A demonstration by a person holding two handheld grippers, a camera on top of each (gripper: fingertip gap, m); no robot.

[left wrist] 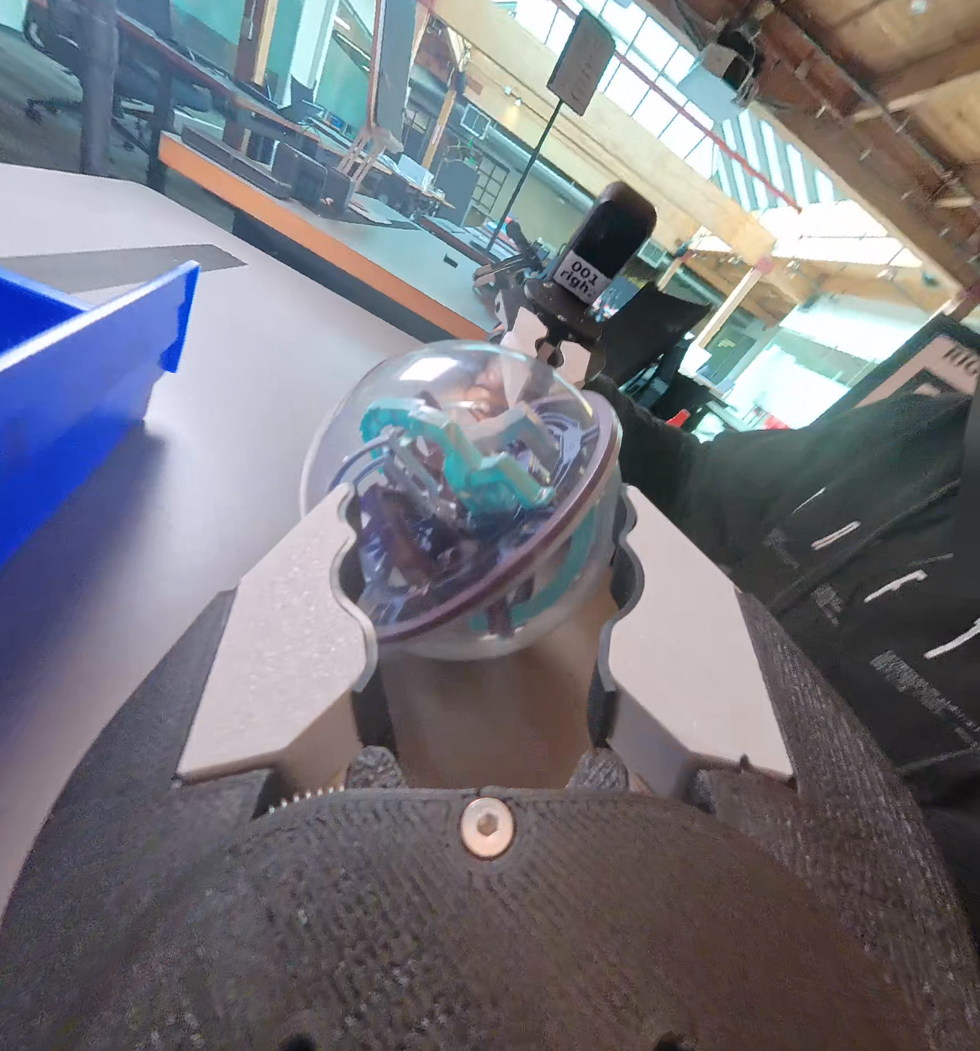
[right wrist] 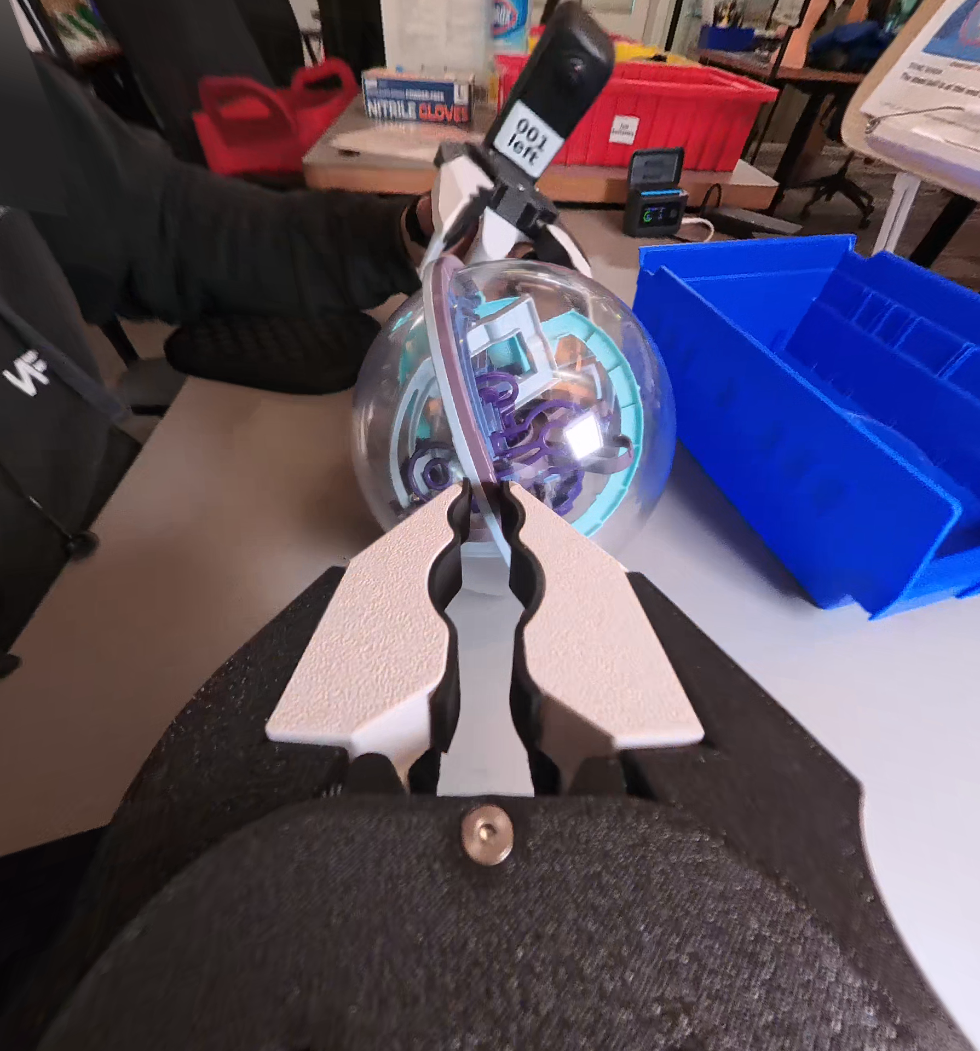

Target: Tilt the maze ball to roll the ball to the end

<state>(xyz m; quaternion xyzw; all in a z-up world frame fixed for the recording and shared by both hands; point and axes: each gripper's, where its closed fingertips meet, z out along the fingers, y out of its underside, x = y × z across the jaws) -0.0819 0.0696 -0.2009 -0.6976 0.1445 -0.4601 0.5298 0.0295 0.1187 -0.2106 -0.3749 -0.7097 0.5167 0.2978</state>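
The maze ball (left wrist: pixel 459 495) is a clear sphere with teal, white and purple tracks inside and a mauve rim around its middle. My left gripper (left wrist: pixel 481 500) is shut on it, one pad pressed on each side of the sphere. In the right wrist view the maze ball (right wrist: pixel 510 398) sits low over the white table (right wrist: pixel 761 711). My right gripper (right wrist: pixel 486 492) is shut on the sphere's thin rim at its near edge. The left gripper (right wrist: pixel 476 244) holds the far side. The right gripper (left wrist: pixel 561 352) shows behind the sphere in the left wrist view. I cannot make out the small ball inside.
A blue plastic bin (right wrist: pixel 817 426) stands close to the right of the sphere; it is on the left in the left wrist view (left wrist: pixel 78 398). A person's dark sleeve (right wrist: pixel 220 239) reaches in from the left. A red crate (right wrist: pixel 664 114) and a glove box stand on a far table.
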